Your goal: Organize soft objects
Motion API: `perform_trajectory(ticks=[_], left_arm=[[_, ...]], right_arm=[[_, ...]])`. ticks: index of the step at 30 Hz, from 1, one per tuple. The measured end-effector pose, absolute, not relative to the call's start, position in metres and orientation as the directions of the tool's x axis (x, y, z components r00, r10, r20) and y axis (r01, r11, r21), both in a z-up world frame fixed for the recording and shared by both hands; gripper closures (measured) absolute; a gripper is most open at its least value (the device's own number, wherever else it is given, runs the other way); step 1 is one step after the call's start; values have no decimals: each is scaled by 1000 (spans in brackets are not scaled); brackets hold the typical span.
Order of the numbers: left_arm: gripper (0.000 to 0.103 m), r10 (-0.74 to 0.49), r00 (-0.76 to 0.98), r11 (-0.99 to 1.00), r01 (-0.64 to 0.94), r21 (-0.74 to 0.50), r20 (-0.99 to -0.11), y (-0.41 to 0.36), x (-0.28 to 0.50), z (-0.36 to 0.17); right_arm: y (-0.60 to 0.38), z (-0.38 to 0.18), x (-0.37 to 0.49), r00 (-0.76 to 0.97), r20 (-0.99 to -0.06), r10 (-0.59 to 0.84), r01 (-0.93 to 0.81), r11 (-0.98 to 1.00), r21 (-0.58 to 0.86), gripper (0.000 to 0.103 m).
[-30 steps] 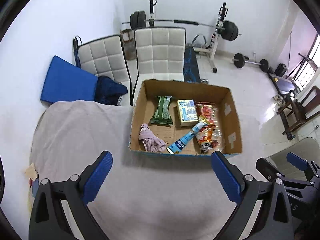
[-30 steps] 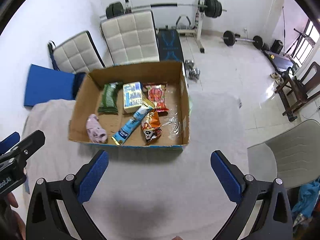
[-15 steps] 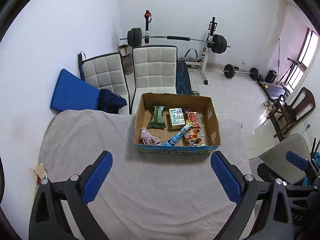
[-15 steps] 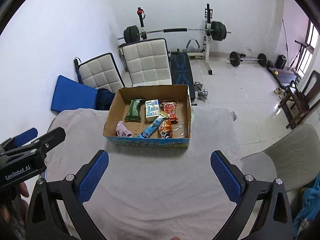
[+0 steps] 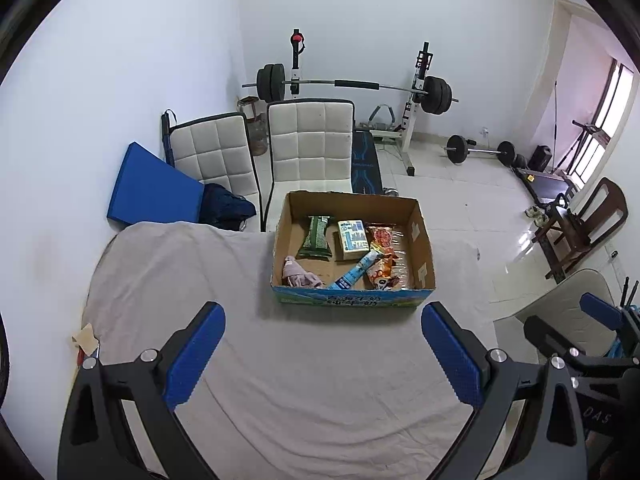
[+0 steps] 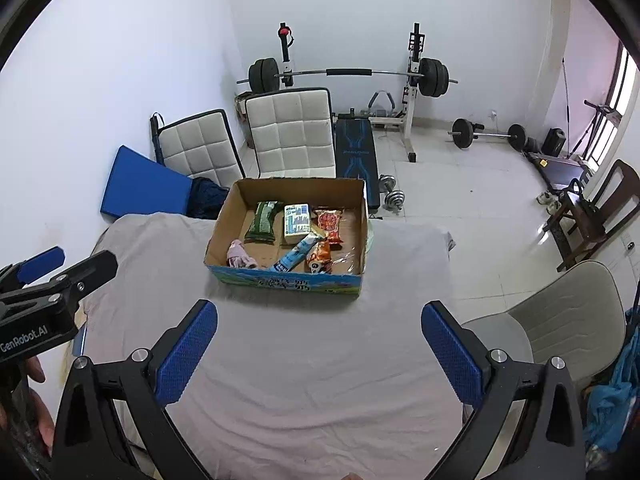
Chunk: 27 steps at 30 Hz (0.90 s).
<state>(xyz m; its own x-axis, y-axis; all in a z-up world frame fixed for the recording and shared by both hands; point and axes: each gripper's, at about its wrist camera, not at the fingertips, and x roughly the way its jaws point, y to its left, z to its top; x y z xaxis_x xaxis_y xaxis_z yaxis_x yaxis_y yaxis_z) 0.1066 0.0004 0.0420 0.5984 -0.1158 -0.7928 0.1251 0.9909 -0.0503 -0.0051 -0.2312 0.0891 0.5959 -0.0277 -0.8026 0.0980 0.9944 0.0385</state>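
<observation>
A cardboard box stands at the far side of a table under a grey cloth. Inside lie a pink cloth, a green packet, a blue-and-white packet, a blue tube and red and orange snack bags. My left gripper is open and empty above the near cloth. My right gripper is open and empty, also well short of the box.
Two white padded chairs and a blue mat stand behind the table. A barbell rack is at the back wall. A grey chair and a wooden chair are to the right.
Both grippers have pulled back and up from the box, which now looks smaller and farther. Both stay open and empty. The items in the box have not moved.
</observation>
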Motion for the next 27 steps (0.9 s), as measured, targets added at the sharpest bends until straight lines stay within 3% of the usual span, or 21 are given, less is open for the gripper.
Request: perform_trajectory(ticks=[27], left_arm=[[0,-96,611,994,102,-42,-785,-4,130,28]], right_arm=[[-240,84,40,625,-776,-85,119,993,-13,0]])
